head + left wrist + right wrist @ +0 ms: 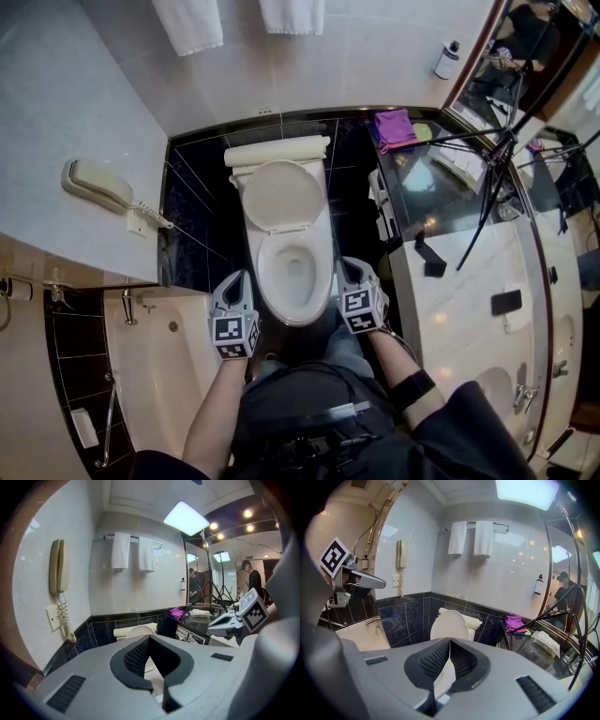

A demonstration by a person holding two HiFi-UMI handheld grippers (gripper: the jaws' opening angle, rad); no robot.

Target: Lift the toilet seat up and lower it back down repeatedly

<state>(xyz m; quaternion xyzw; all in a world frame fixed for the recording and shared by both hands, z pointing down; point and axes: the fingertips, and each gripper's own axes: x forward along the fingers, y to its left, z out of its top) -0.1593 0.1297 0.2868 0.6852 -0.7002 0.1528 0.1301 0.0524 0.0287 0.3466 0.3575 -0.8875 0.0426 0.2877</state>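
Note:
The white toilet (pixel 293 272) stands against the dark tiled back wall, its lid (pixel 281 195) raised and leaning on the tank (pixel 277 150). A white ring lies flat around the bowl; I cannot tell seat from rim. My left gripper (pixel 239 278) hangs beside the bowl's front left and my right gripper (pixel 352 269) beside its front right, both apart from the toilet. In the left gripper view the left gripper's (pixel 149 638) tips meet with nothing held. In the right gripper view the right gripper's (pixel 449 640) tips also meet, with the upright lid (pixel 449 624) beyond them.
A bathtub (pixel 159 366) lies to the left, under a wall phone (pixel 98 183). On the right is a dark glass counter (pixel 450 187) with a purple cloth (pixel 394 127) and a tripod (pixel 497 159). Towels (pixel 187 23) hang on the back wall. The person's legs fill the near floor.

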